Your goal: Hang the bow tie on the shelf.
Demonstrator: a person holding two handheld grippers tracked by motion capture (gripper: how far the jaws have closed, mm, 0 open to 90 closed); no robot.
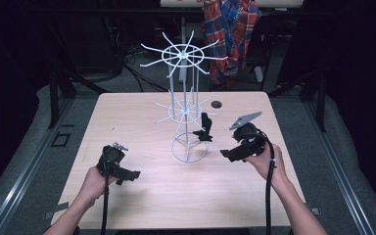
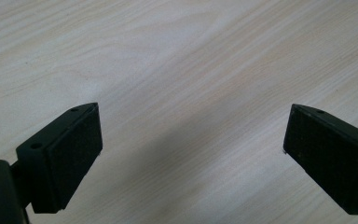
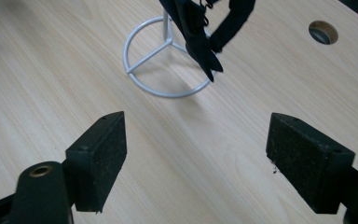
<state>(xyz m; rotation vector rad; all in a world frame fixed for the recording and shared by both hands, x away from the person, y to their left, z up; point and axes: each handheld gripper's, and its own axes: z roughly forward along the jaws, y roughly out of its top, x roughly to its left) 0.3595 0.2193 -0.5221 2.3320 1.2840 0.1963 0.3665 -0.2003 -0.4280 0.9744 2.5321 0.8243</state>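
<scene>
Where the white wire rack [image 1: 185,105] stands mid surface [image 1: 142,196], black clip [image 1: 204,128] hangs on it, plaid shirt [image 1: 230,34] behind, L claw [image 2: 191,154] & R claw [image 3: 196,158] both wide open, empty.

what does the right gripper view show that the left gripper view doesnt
Right gripper view: the white wire stand's ring base, a black item hanging from the stand above it, and a round hole in the table. The right tool has its jaws wide apart with nothing between them.

Left gripper view: the left tool, jaws also wide apart and empty, over bare wood.

Both: the light wooden table and a pair of open black jaws.
</scene>
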